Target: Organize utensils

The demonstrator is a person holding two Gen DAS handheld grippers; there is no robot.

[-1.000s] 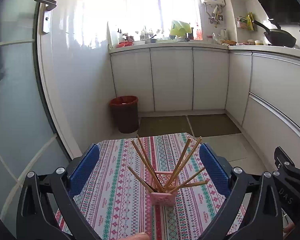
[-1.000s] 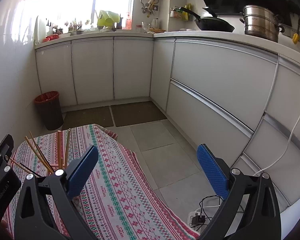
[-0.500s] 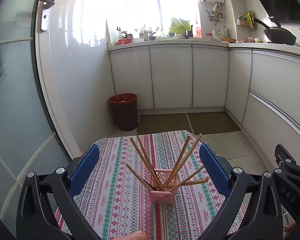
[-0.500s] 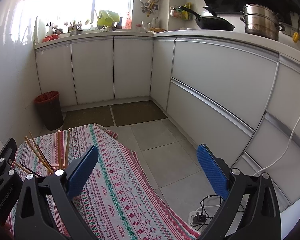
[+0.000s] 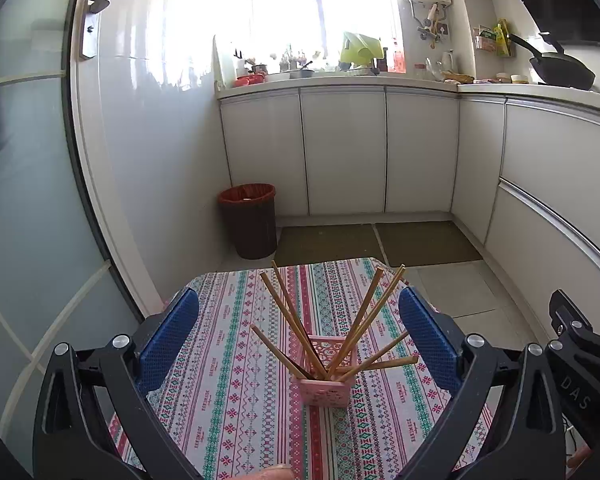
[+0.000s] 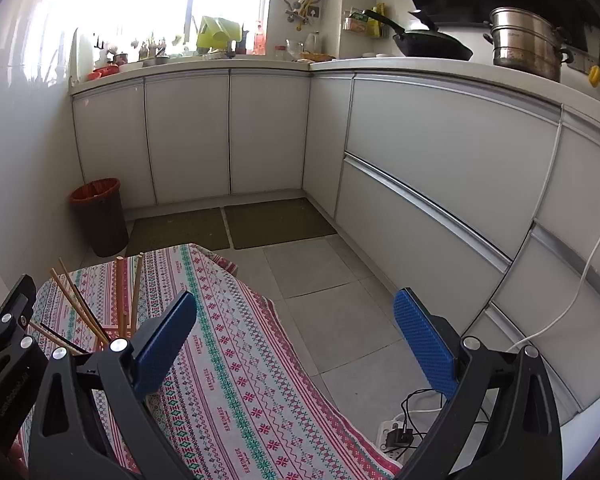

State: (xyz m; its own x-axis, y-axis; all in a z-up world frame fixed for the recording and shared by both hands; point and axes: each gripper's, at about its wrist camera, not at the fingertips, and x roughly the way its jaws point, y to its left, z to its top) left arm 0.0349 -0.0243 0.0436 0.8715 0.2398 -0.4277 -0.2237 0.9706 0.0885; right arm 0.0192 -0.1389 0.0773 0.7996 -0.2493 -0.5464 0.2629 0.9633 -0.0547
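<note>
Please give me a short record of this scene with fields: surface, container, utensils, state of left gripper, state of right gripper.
surface: patterned tablecloth
container: pink holder, upright on the cloth
utensils: wooden chopsticks fanned out in the holder
left gripper: open, empty, holder between its fingers in view, not touched
right gripper: open, empty, to the right of the holder

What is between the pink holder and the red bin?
Left view: only striped tablecloth and bare floor between the pink holder and the red bin.
</note>
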